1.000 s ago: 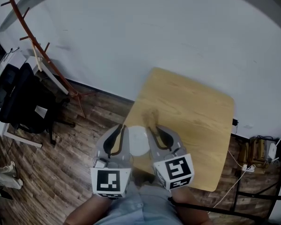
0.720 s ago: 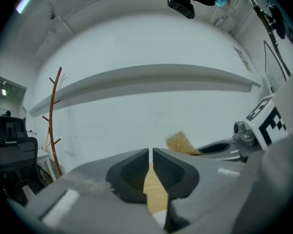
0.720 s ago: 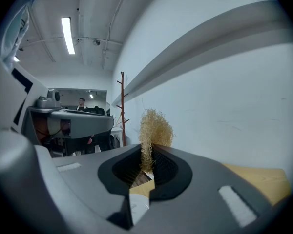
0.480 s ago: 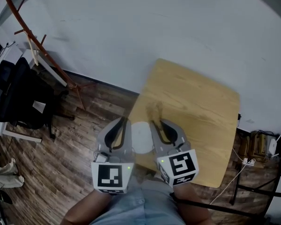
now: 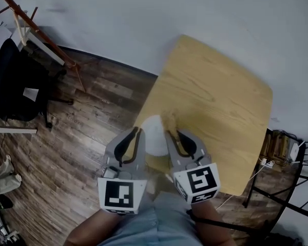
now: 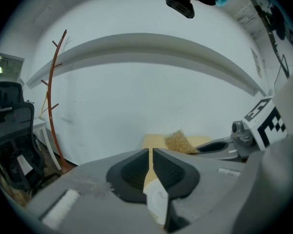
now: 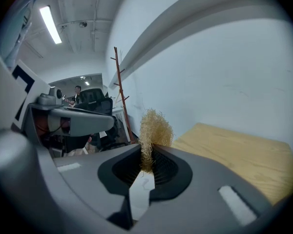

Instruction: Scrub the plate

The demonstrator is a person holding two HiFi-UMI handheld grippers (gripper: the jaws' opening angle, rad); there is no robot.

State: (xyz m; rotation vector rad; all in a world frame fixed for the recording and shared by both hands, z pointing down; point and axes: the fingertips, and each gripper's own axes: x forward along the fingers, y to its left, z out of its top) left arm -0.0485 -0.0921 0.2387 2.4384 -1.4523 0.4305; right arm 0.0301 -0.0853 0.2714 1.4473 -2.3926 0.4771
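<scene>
One white plate (image 5: 153, 136) lies at the near left corner of the bench (image 5: 220, 101). Its rim is pinched in the left gripper (image 5: 137, 133), whose jaws are almost together on it. Just beside the plate's right edge, the right gripper (image 5: 170, 134) is clamped on a straw-coloured scrubber (image 5: 169, 123). Over the last second only the head camera has swung; the plate, the scrubber and both holds look unchanged. So scrubbing seems set up, or barely begun, at the rim.

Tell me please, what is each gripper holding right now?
Left gripper: closed on the plate rim.
Right gripper: closed on the scrubber.
</scene>
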